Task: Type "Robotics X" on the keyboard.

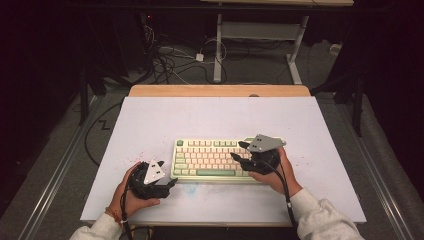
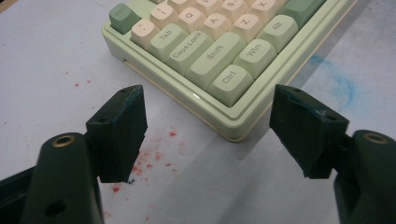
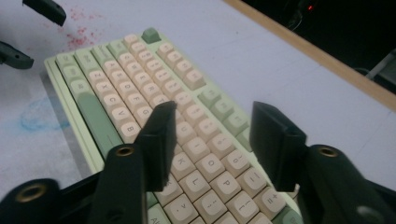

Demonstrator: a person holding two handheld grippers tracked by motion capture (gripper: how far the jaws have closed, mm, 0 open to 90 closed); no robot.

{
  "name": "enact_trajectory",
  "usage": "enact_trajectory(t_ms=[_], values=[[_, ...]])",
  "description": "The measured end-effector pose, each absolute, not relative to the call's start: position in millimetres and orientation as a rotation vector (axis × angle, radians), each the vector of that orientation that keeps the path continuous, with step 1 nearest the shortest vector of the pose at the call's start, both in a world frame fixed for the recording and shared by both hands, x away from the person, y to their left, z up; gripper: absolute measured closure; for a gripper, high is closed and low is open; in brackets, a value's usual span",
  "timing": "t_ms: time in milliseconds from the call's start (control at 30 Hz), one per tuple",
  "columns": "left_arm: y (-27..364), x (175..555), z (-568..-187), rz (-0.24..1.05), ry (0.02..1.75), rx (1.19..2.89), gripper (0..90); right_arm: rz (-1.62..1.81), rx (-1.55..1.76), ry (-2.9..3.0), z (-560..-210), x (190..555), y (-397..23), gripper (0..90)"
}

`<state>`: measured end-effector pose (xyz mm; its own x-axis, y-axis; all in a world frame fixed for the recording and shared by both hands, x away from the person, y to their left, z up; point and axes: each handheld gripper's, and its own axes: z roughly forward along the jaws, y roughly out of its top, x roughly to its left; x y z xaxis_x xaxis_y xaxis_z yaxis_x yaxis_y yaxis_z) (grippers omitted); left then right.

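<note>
While the keyboard (image 1: pixel 212 160) lies long axis 9-to-3 on the tabletop (image 1: pixel 150 120), right hand-held gripper (image 1: pixel 242 151) hovers over its 3 o'clock end, jaws apart and empty; left hand-held gripper (image 1: pixel 170 175) waits wide and empty off the 7 o'clock corner.

Dark room, cable-strewn floor (image 1: pixel 170 62)

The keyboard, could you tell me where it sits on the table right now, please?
In the high view the keyboard lies on the white table, near its front edge, between the left gripper and the right gripper.
</note>
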<state>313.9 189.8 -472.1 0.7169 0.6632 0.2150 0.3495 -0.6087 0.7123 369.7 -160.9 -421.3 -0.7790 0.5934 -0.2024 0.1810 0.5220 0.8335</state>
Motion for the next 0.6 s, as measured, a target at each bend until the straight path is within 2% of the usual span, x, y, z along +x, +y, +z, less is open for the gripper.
enact_trajectory(t_ms=[133,433,533,600], values=[[190.4,313.5,-471.1,0.6,0.781,2.249,26.6,1.182,0.623,2.252,-419.1,360.1,-165.5,37.7],[191.8,313.4,-467.6,0.616,0.788,2.224,22.3,1.182,0.647,2.198,-420.5,347.4,-182.0,28.7],[192.3,312.4,-464.6,0.618,0.785,2.213,24.9,1.18,0.663,2.177,-421.4,342.4,-190.1,26.9],[192.0,311.8,-463.2,0.602,0.804,2.217,34.1,1.187,0.669,2.159,-422.7,336.7,-198.9,25.8]])
